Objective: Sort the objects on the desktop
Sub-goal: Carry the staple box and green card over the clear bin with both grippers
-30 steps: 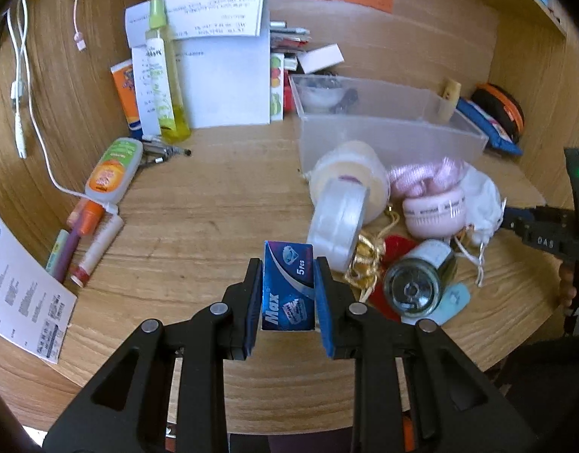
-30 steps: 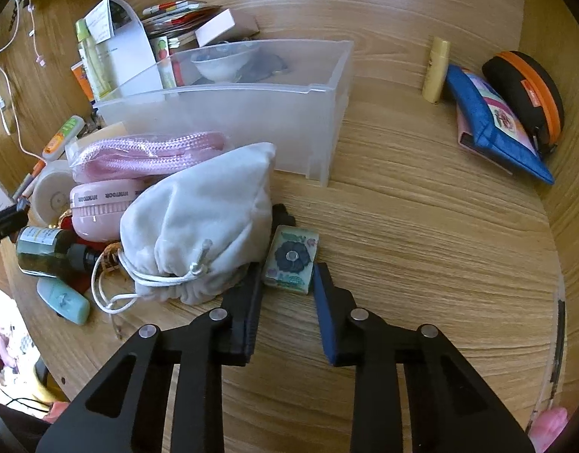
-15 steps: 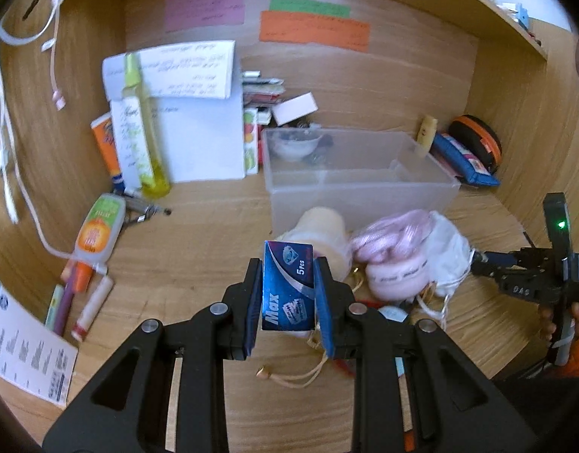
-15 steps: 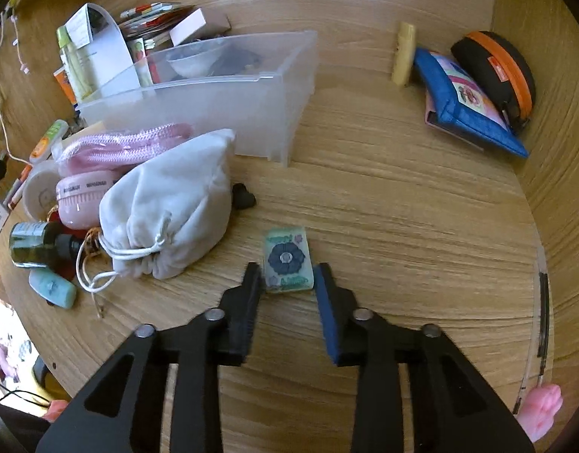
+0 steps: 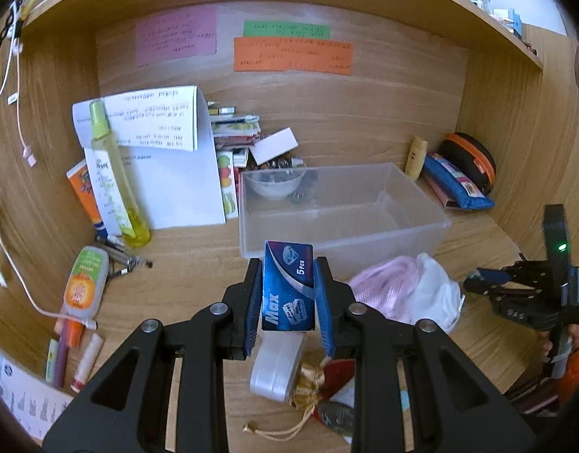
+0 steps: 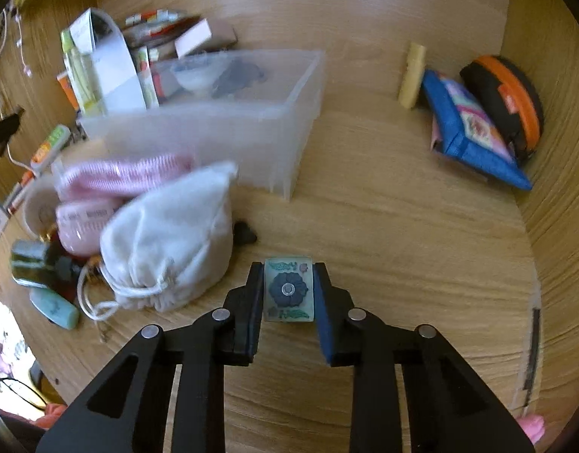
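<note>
both tongs level; left tongs (image 5: 288, 287) grip blue box (image 5: 287, 286); right tongs (image 6: 288, 290) grip flower tile (image 6: 288, 289)

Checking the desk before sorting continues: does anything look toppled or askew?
Yes. A clear lidded jar lies on its side beside a gold ribbon; the white drawstring pouch slumps against the pink items.

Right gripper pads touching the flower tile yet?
Touching. In the right wrist view the right gripper has both pads flush against the sides of the flower tile.
</note>
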